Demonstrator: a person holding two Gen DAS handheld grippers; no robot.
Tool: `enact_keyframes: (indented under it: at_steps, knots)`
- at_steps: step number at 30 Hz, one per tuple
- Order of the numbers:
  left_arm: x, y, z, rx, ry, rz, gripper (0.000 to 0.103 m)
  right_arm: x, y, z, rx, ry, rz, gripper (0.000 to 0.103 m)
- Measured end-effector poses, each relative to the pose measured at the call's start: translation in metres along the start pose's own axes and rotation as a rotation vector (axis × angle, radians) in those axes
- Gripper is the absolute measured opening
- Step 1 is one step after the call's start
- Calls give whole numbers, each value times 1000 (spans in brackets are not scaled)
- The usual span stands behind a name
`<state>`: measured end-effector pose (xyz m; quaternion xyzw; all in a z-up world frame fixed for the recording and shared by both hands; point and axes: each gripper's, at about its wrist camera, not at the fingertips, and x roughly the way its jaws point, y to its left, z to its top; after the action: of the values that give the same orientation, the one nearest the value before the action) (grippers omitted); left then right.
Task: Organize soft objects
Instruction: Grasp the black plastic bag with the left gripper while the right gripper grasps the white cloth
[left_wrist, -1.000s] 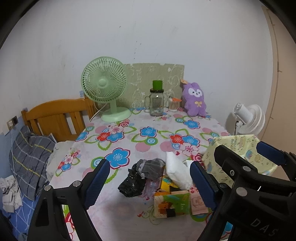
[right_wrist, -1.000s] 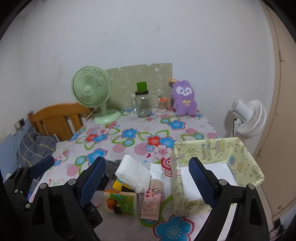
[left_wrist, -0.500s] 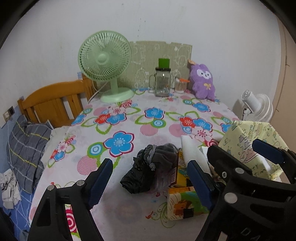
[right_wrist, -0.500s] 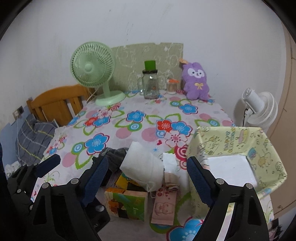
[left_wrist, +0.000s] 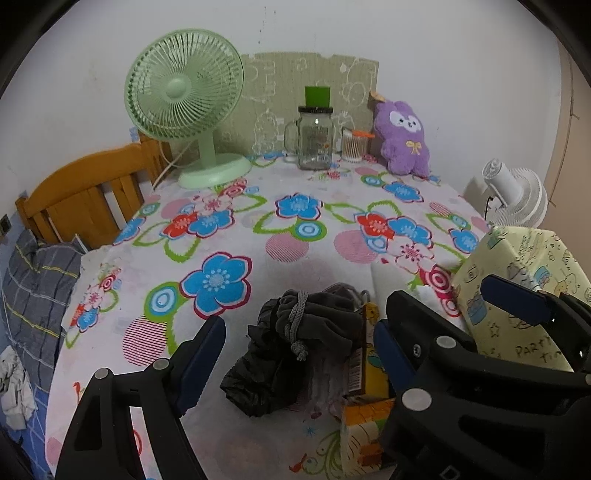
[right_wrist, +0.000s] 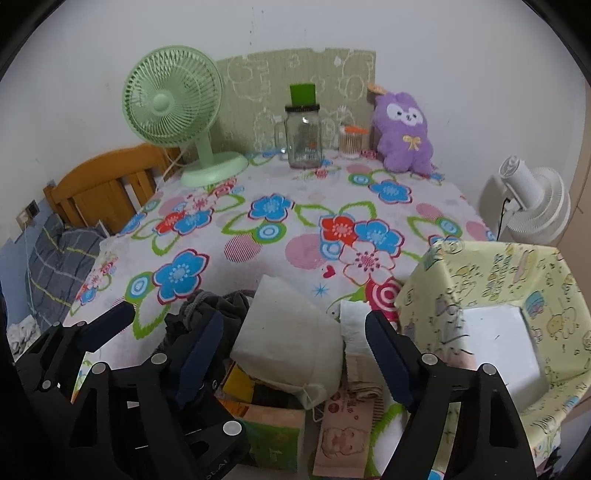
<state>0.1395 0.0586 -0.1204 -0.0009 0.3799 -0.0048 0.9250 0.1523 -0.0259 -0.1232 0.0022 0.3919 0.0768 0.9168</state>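
Holding both tools low over the near edge of the desk with its flower-print cloth, we see one left gripper and one right gripper, each with its two blue-padded fingers spread wide and nothing between them.

Counting the soft things in the near pile: one dark grey drawstring cloth pouch lying on one crumpled black plastic bag, both in front of the left gripper; one white fabric pouch resting on top of one colourful cardboard box, in front of the right gripper; one folded white tissue pack just beside the white pouch; and one pink printed packet lying flat next to the box. The grey pouch touches the box's left side.

To the right stands one pale yellow cartoon-print fabric bin, open at the top, with a white panel showing at its bottom. The pile sits just beside its left wall.

At the far edge of the desk we count one mint-green desk fan, one clear glass mug-jar with a green lid, one small jar of cotton swabs, and one purple plush rabbit, well apart from the pile. Beyond the desk's right side stands one white fan; on the left, one wooden bed headboard.
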Motion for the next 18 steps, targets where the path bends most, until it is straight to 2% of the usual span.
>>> enact_keyframes:
  at_steps: [8, 13, 15, 17, 18]
  knots:
    - [24, 2, 5, 1, 50, -43, 79, 26, -2, 3, 29, 54, 21, 76]
    - [37, 1, 0, -2, 87, -60, 77, 39, -5, 0, 52, 102, 40, 64]
    - [39, 1, -2, 6, 91, -58, 75, 44, -6, -2, 62, 120, 54, 55]
    - [40, -2, -4, 31, 80, -23, 68, 48, -6, -3, 64, 137, 51, 47]
    - [40, -2, -5, 38, 75, -9, 60, 50, -6, -4, 65, 143, 53, 42]
